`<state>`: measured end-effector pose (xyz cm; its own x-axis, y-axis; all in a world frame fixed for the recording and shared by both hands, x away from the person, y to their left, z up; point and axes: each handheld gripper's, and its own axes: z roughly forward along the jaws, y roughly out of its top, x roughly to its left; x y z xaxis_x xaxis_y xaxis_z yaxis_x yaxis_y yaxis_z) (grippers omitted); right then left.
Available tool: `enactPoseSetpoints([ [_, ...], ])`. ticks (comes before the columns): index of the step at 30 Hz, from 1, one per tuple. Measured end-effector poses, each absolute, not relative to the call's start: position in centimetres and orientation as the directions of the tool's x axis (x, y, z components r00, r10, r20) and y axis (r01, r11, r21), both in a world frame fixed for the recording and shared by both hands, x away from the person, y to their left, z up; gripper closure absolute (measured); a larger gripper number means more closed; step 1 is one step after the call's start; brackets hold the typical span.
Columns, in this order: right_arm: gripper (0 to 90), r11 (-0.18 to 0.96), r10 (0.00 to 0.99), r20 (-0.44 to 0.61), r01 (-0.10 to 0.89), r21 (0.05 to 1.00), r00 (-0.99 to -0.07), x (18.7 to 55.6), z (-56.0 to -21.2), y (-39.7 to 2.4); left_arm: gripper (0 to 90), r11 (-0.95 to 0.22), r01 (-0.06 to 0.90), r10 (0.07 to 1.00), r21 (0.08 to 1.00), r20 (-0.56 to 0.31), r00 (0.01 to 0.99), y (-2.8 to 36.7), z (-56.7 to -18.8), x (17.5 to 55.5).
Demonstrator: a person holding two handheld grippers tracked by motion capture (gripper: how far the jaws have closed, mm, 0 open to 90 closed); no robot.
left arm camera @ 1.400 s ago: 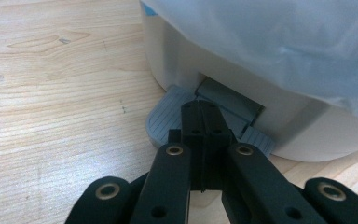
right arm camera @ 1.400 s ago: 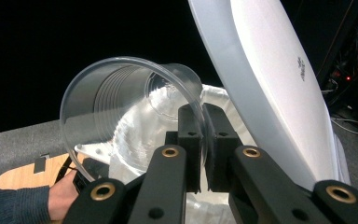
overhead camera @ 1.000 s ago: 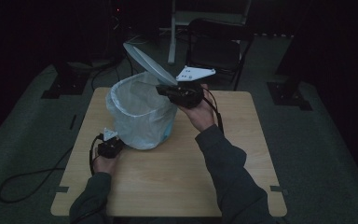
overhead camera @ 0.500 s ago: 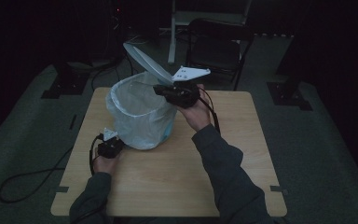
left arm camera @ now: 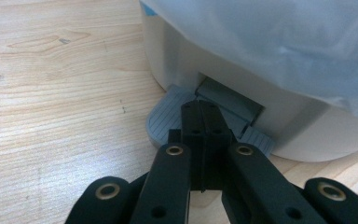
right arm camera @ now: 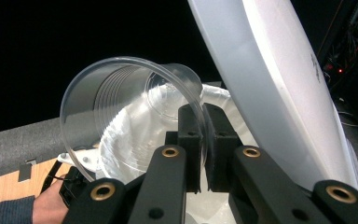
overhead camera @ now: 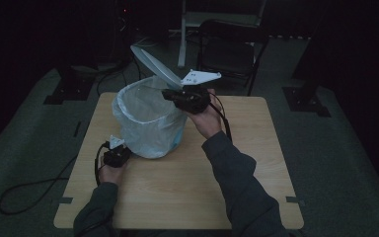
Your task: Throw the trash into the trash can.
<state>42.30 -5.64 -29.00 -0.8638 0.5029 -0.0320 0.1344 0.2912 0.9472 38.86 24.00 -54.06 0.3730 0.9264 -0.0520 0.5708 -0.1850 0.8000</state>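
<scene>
- Left tongs point(left arm camera: 200, 123) are clamped shut with nothing between them, tips pressing the grey pedal point(left arm camera: 168, 122) at the foot of the bin point(overhead camera: 148, 123). That's what props the lid point(right arm camera: 279, 88) up, so the person shouldn't let off yet.
- Right tongs point(right arm camera: 204, 135) pinch the rim of the clear plastic cup point(right arm camera: 121, 107), which hangs tipped just ahead of them, over the bag-lined mouth beside the raised lid.
- Probably best to get the cup fully past the rim before letting go, else it bounces onto the table point(overhead camera: 177, 187).

Jaws closed together, tips pressing grey pedal point(left arm camera: 168, 122) at base of white bin point(left arm camera: 242, 88); bag point(left arm camera: 279, 42) overhanging; wooden table point(left arm camera: 51, 93).
</scene>
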Motion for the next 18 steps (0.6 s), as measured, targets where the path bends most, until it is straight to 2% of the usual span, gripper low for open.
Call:
enactPoseSetpoints([
  [18,86.2,0.288,0.509,-0.035,0.132,0.948,-0.86,42.35,-28.96,-5.44,90.0,-0.185,0.571,0.927,0.8,-0.052,0.372,23.99,-54.06,38.85],
])
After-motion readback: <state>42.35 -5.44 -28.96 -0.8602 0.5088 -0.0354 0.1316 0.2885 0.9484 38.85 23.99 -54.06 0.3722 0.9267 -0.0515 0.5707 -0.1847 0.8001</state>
